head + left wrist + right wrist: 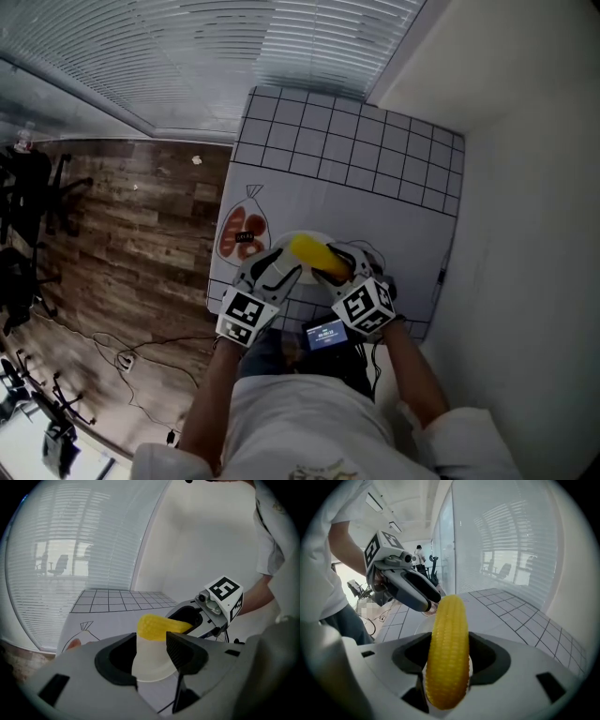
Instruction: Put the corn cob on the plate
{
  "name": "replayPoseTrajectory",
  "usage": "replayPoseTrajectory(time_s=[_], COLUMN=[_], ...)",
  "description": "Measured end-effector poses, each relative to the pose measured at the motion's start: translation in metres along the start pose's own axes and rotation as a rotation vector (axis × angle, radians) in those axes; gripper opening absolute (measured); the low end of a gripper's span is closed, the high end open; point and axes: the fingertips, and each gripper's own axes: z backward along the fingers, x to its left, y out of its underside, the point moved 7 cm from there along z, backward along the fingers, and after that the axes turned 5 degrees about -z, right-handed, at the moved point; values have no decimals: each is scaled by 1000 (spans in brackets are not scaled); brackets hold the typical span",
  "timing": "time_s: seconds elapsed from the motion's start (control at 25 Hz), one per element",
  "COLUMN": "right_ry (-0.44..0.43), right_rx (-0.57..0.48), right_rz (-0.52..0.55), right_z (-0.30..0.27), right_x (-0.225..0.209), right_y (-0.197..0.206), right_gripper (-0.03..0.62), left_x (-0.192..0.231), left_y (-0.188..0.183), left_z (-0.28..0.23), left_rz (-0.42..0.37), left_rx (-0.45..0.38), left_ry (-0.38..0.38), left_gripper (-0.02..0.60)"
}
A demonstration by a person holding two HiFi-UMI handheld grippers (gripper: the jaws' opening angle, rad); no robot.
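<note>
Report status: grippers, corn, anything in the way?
Right gripper shut on corn cob. Left gripper open at plate. Cob over plate, not down. Nothing blocking.

No legible writing on table or tools.

The only signs are the black-and-white square markers on the cubes of the left gripper [286,265] and the right gripper [328,264], coded patterns, not letters. A small lit screen [325,334] near the person glows blue, its contents too small to read. The gridded mat [375,150] carries line drawings only.
</note>
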Motion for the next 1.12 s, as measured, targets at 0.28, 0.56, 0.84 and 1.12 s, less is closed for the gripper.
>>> replayPoseTrajectory(time_s=[0.28, 0.56, 0.84, 1.12], right_ry=[-54, -96, -130, -174], right_rx=[12, 41, 71, 83], right_rz=[54, 141, 206, 223], right_z=[-11, -21, -32, -39], right_x=[1, 3, 10, 11], right_y=[0, 0, -2, -1], right_gripper=[247, 247, 249, 249], left_x=[1, 4, 7, 10], left_y=[11, 17, 27, 33], left_z=[1, -1, -3, -1], left_rz=[13, 22, 32, 50], left_rx=[3, 27, 49, 58], left_ry=[-21, -36, -41, -62], left_gripper=[193, 193, 193, 193])
